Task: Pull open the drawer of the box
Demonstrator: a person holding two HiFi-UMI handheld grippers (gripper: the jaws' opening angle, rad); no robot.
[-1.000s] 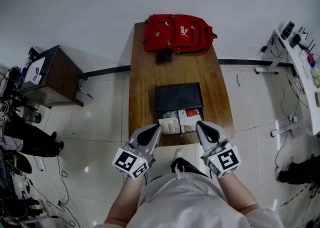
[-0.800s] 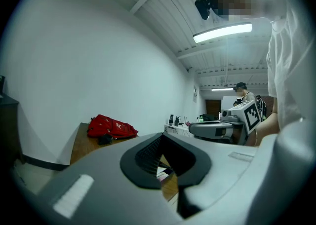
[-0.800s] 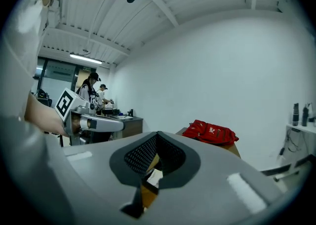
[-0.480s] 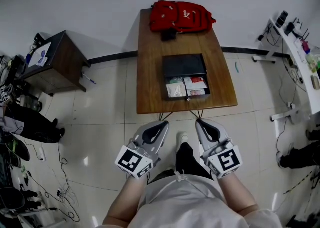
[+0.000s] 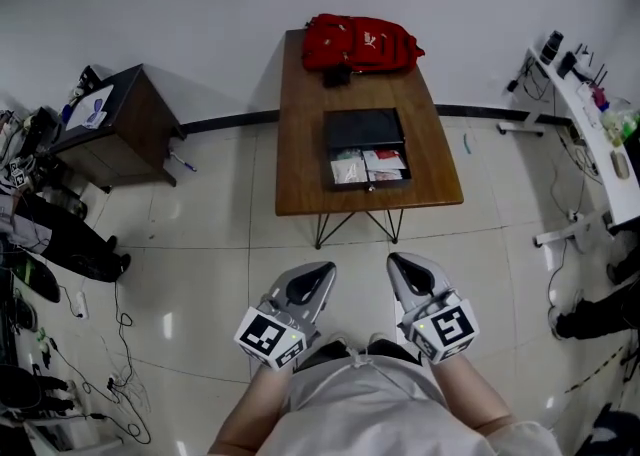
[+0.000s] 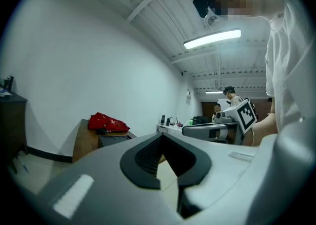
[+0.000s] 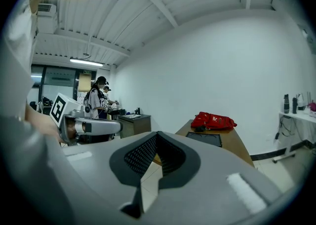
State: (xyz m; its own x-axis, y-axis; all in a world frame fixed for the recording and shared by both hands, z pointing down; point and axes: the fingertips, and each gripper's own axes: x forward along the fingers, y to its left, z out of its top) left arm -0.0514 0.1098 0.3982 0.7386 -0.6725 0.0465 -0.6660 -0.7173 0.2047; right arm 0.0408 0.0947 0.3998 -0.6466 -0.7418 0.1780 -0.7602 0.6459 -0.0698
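A black box sits on a wooden table, also seen far off in the right gripper view. Its drawer is pulled out toward me and shows white and red packets inside. Both grippers hang close to my body over the tiled floor, well short of the table. My left gripper is shut with nothing in it, its jaws meeting at the tip. My right gripper is likewise shut and empty.
A red backpack lies at the table's far end against the wall. A dark side cabinet stands to the left with cables on the floor near it. A white desk runs along the right. People stand in the background.
I have backed away from the table, so both grippers, which were at the drawer front a second ago, are now far from it. The drawer stays pulled out.
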